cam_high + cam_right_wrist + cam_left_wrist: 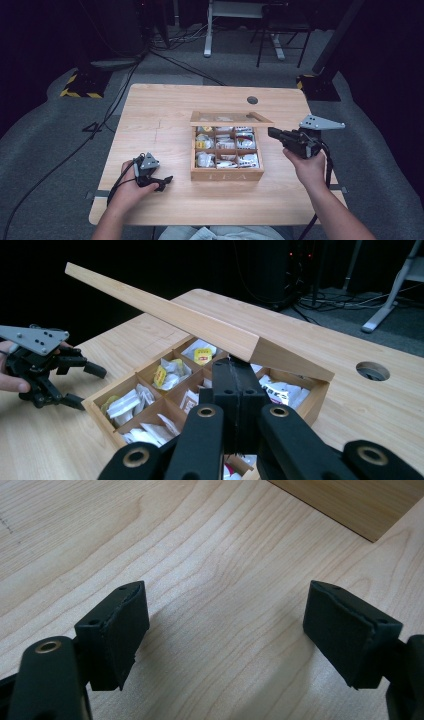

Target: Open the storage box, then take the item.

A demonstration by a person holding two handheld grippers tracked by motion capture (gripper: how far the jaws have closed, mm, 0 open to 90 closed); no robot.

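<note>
**Tea box lid propped half open by the right claw**

The tea box (pixel 227 152) sits in the middle of the tabletop (pixel 165 105), its lid (pixel 165 315) slanting above the sachet compartments. The right claw (pixel 235 385), jaws pressed together and gripping nothing, seems tucked under the lid's edge, probably to lever it. The left claw (pixel 225 630) rests lower left, jaws wide and empty, likely waiting.

Both grippers matte black, each with a grey three-cornered plate on top and a black cable trailing back. Left gripper (pixel 159 182): fingers (pixel 122 630) are blocky black pads with small screw holes. Right gripper (pixel 235 385): brass-ringed pivots on black links. Forearms bare, no sleeves.
</note>
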